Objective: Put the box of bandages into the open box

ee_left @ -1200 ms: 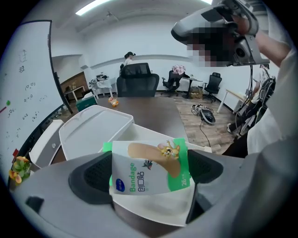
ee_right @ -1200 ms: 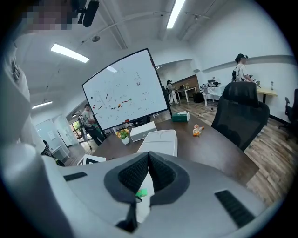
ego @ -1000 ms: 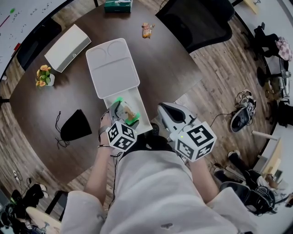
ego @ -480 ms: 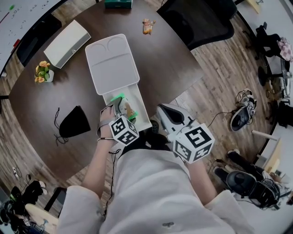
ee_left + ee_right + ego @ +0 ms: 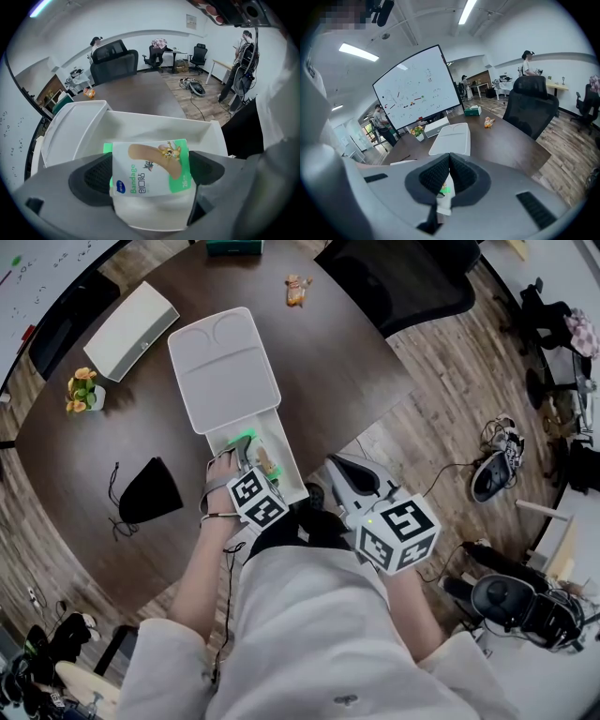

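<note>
We are grasping the bandage box (image 5: 147, 164) in the left tongs (image 5: 150, 180) over the open box (image 5: 159, 125). We are holding the right tongs (image 5: 449, 161) clenched and empty.

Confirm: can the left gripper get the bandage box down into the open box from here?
Probably yes. The left gripper, shut on the bandage box, hangs right over the open box, whose visible inside looks bare.

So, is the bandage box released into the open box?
Not released: the left gripper is shut on the bandage box, over the open box compartment.
</note>
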Action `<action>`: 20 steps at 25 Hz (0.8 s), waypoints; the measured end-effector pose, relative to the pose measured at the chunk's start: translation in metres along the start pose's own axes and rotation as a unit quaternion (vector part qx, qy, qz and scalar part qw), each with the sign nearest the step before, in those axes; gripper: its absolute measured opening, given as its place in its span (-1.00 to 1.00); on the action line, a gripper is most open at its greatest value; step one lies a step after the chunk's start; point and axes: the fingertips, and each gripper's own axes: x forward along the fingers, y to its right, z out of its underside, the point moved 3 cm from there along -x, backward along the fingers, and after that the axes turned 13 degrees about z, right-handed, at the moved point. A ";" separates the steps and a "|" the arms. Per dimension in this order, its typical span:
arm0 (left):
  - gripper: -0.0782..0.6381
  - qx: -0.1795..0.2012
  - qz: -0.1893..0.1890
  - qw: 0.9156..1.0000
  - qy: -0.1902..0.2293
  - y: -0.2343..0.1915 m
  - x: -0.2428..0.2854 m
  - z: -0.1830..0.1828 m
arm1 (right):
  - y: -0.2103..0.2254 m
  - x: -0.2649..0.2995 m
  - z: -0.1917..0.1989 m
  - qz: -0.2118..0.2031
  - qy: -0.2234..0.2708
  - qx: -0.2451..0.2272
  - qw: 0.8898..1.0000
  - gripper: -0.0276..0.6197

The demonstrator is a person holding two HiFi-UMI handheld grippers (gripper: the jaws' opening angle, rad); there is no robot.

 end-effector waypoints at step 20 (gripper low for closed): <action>0.60 -0.005 -0.002 0.999 -0.035 0.001 0.014 0.001 | 0.007 -0.010 0.018 0.009 -0.019 0.013 1.000 -0.90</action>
